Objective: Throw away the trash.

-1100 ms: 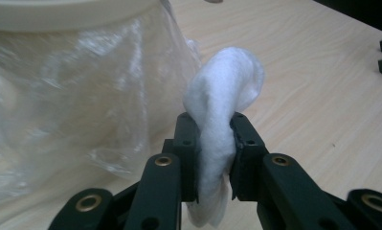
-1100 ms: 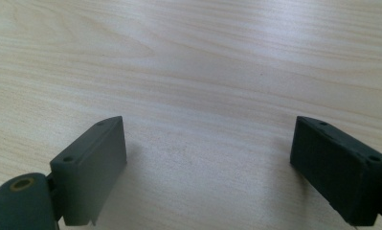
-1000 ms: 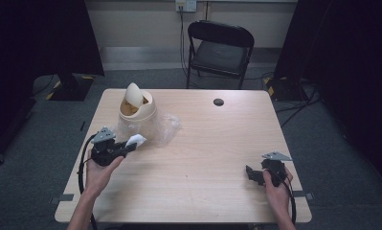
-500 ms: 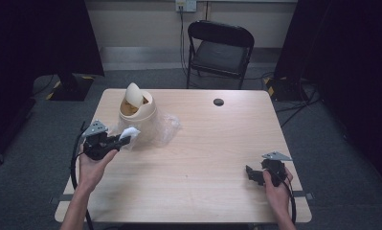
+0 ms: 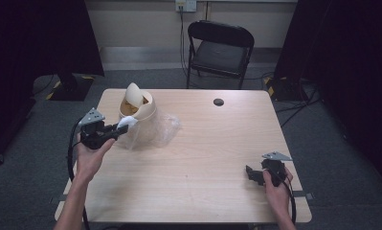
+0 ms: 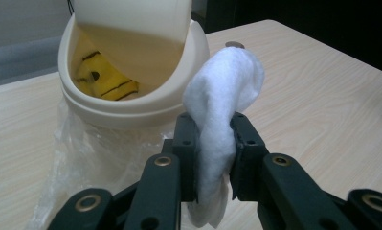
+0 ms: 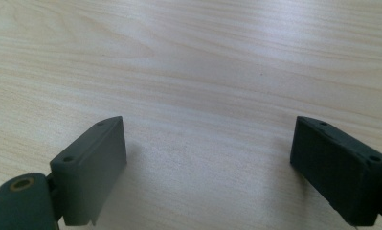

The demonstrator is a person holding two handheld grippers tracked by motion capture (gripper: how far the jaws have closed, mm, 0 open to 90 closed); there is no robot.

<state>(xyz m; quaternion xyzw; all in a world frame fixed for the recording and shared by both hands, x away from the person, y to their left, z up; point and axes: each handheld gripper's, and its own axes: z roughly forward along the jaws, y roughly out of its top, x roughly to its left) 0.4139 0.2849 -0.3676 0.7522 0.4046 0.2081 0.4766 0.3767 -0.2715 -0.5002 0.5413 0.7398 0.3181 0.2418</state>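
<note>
A cream bin [image 5: 140, 111] with a tilted swing lid [image 5: 133, 94] stands at the table's back left; the left gripper view shows its rim [image 6: 131, 108] and something yellow [image 6: 105, 81] inside. My left gripper [image 5: 120, 128] is shut on a white wad of tissue [image 5: 126, 121], held just left of the bin. The tissue [image 6: 222, 110] is pinched between the jaws, close to the bin's mouth. Near the table's front right, my right gripper [image 5: 251, 173] stands open with nothing between its fingers, just above bare wood [image 7: 203, 86].
A clear plastic bag [image 5: 162, 132] lies crumpled under and beside the bin, also seen as plastic [image 6: 78, 158] below the rim. A small black disc [image 5: 219, 102] sits at the back of the table [image 5: 203, 143]. A black folding chair [image 5: 220, 48] stands behind.
My left gripper has carried the tissue back and up toward the bin's opening. The right gripper has stayed where it was.
</note>
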